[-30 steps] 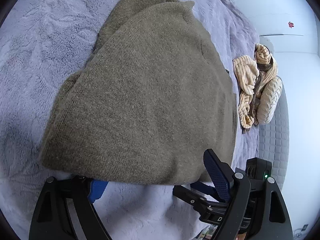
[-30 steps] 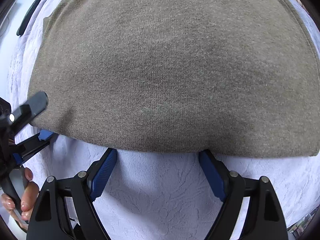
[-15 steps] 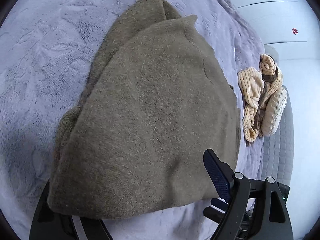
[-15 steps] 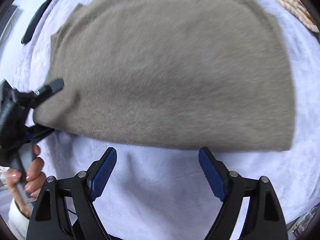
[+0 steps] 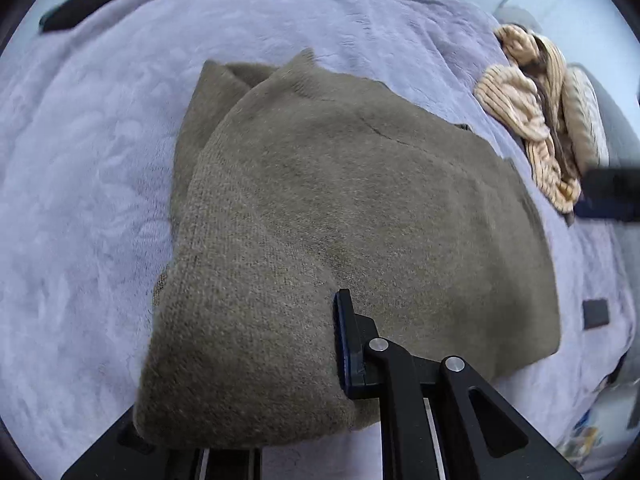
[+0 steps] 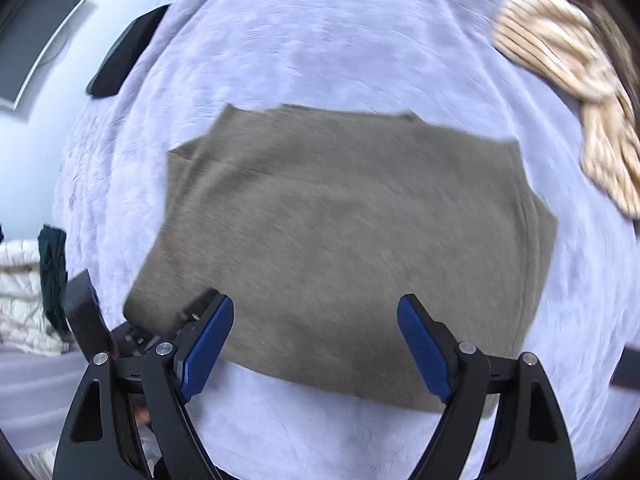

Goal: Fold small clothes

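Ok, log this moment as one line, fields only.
left gripper: shut on olive sweater near corner, jaws just closed | right gripper: open, empty, above sweater | surface: lilac blanket

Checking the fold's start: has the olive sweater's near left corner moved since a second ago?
Yes. The left gripper has just closed on the olive sweater, lifting that corner off the lilac blanket.

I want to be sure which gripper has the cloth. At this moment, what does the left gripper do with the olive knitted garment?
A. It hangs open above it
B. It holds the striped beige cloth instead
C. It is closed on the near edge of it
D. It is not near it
C: the left gripper has its jaws shut, with the near edge of the olive knitted garment bunched between them.
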